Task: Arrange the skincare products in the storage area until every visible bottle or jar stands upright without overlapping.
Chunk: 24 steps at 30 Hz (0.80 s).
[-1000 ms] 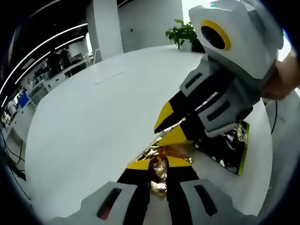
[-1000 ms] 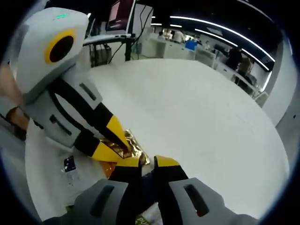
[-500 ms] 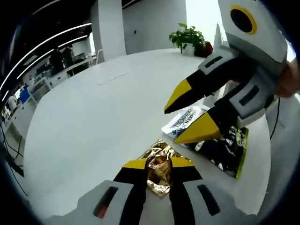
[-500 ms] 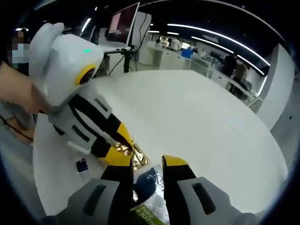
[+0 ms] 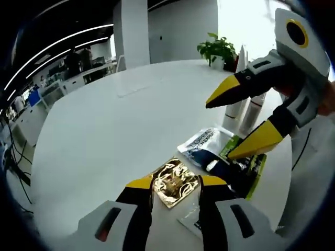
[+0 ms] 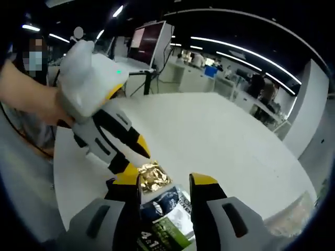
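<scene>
Two bottles (image 5: 245,104) stand upright at 2 o'clock; we see flat packets (image 5: 207,142) remaining. Left tongs (image 5: 176,182) and right tongs (image 6: 165,181) released.

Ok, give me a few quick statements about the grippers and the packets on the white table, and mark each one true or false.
1. The gold foil packet lies flat on the white table. True.
2. The right gripper has its jaws apart. True.
3. The right gripper grips the gold packet. False: its jaws hold nothing.
4. A potted plant stands at the far edge. True.
5. The green-edged packet stands upright. False: it lies flat.
</scene>
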Available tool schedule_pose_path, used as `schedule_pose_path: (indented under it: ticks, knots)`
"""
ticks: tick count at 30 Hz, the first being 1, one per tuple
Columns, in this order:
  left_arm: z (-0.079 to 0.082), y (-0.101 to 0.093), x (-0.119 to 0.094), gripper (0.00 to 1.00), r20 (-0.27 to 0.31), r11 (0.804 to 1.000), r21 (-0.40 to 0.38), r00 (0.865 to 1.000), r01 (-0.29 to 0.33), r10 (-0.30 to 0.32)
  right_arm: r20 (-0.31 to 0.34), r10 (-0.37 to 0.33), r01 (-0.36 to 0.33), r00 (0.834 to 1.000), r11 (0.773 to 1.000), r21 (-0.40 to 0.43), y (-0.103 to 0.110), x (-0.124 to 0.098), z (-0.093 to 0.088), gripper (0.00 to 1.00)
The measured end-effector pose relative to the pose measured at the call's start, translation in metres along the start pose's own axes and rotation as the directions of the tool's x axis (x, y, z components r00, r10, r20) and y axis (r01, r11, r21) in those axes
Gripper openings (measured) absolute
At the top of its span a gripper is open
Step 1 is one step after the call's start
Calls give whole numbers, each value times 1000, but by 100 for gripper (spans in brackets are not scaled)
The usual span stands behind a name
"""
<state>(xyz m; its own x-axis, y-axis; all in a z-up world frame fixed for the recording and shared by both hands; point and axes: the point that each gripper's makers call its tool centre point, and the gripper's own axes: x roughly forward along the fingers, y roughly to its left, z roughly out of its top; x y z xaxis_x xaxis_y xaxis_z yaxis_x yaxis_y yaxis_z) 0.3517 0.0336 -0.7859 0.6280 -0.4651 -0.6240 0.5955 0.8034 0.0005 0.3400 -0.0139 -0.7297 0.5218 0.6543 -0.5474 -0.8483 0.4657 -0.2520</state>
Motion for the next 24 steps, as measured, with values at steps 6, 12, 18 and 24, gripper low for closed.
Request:
schedule_pose_path:
  ticks: [6,12,18,24]
  knots:
    - [4,-14,-23,49,6,999,-40,1000,-13,13,42,-7,8,999,1000,-29,13,-43,3,50]
    - [-5,-21,-45,58,7,995,-92,999,-32,33,15,-74,73,997,996,50,4,-85,-24,64]
    - [-15,-30,-61,67,0,989,-143,999,-45,45,-32,-152,155,988,975,160,-17,-118,-57,72]
    - [-15,-42,-79,83,-11,985,-169,999,-38,37,-49,-232,236,972,938,253,-39,-154,-75,87]
